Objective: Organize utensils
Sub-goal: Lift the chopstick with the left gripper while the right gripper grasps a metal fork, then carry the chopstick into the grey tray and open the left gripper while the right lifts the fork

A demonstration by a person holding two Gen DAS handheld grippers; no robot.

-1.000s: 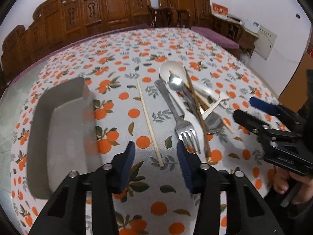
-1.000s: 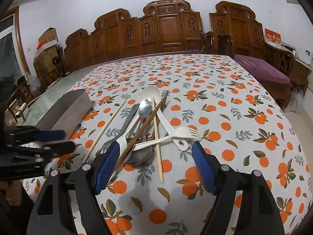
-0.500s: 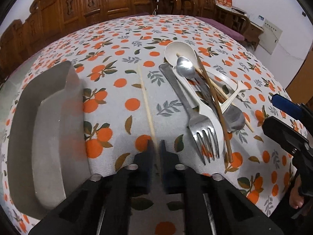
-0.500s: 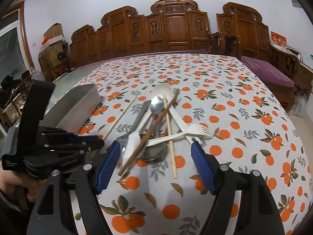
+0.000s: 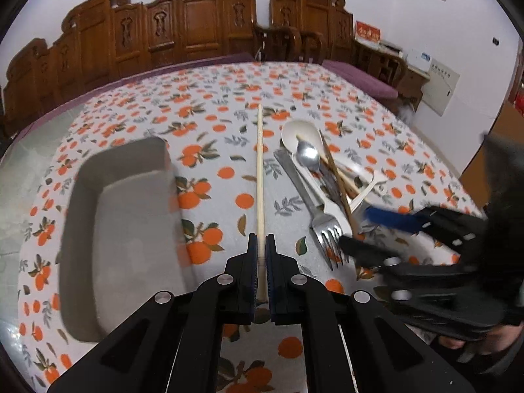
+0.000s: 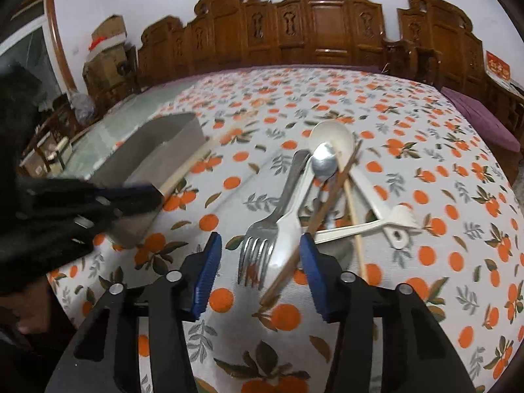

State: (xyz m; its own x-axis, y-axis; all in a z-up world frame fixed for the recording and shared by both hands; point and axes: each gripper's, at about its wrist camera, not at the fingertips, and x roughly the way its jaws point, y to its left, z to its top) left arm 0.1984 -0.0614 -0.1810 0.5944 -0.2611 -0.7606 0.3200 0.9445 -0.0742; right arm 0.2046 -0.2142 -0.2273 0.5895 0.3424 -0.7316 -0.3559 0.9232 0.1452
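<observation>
Left gripper (image 5: 261,255) clamped on near end of pale chopstick (image 5: 259,177); stick points away from camera, lifted off the tablecloth (image 5: 229,118), just right of grey tray (image 5: 124,216). Right gripper (image 6: 260,271) spread wide, low over utensil pile, blue pads flanking metal fork (image 6: 258,239) tines. Pile right of tray: white ladle (image 6: 332,137), metal spoon (image 6: 322,163), brown chopstick (image 6: 314,222), white plastic fork (image 6: 366,224).
</observation>
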